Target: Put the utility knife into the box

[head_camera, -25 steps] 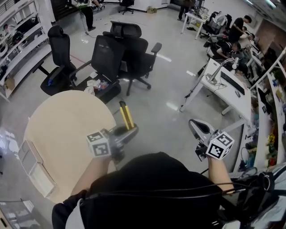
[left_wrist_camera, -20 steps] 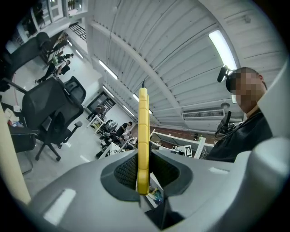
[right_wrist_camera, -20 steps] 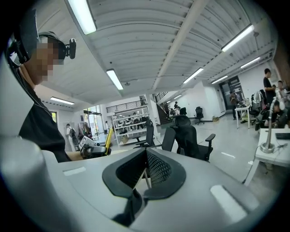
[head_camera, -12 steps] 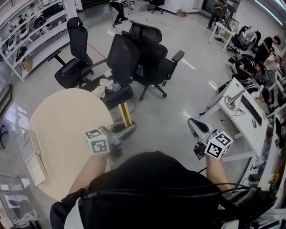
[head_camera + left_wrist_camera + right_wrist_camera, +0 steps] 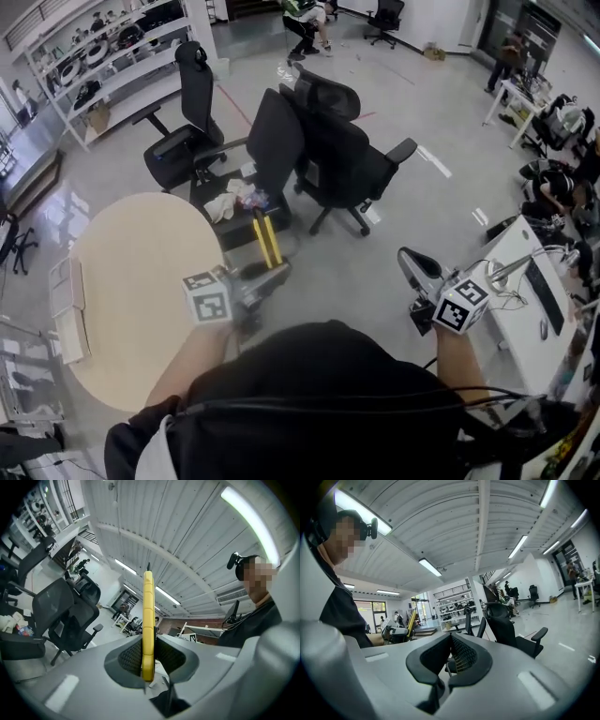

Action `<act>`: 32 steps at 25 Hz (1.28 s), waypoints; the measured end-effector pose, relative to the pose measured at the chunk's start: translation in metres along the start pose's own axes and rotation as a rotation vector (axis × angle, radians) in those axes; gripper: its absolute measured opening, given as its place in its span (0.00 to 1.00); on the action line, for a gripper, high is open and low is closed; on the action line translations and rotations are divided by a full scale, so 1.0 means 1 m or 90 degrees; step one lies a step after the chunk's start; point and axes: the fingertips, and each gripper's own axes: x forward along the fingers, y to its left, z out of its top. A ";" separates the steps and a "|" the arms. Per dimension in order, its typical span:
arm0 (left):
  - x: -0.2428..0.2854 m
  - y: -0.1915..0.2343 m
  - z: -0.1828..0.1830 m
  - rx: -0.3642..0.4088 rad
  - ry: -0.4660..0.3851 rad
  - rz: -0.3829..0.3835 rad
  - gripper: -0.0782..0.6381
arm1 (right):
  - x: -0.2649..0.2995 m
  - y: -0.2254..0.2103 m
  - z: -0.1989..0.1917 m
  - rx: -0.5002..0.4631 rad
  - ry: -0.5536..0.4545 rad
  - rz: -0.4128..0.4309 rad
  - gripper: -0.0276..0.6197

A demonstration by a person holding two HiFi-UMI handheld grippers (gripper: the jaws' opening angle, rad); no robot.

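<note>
Yellow utility knife (image 5: 148, 616) clamped in left gripper (image 5: 149, 656); right gripper (image 5: 452, 654) closed, empty; head view alone showed knife's black stripe.

- Round pale wooden table (image 5: 131, 281): top mostly bare, open to reach.
- Flat white cardboard pieces (image 5: 67, 314), possibly box parts: line its far left edge.
- Cluster of black swivel office chairs (image 5: 319, 155): blocks passage just beyond the table.
- Grey polished floor (image 5: 441, 187): open rightward to the white desk (image 5: 511, 281).

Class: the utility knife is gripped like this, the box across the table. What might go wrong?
1. The left gripper pinches only the utility knife's lower end; its tall body might pivot or slip.
2. The box lies at the table's far rim, so a long reach may end in a drop.
</note>
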 end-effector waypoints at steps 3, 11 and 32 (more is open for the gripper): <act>0.000 0.023 0.009 -0.002 -0.013 0.023 0.20 | 0.029 -0.016 0.003 0.001 0.009 0.032 0.07; -0.016 0.110 0.061 0.005 -0.056 0.051 0.20 | 0.157 -0.033 0.028 -0.016 0.032 0.094 0.07; -0.045 0.274 0.150 -0.018 -0.151 0.234 0.20 | 0.409 -0.090 0.054 -0.017 0.106 0.306 0.07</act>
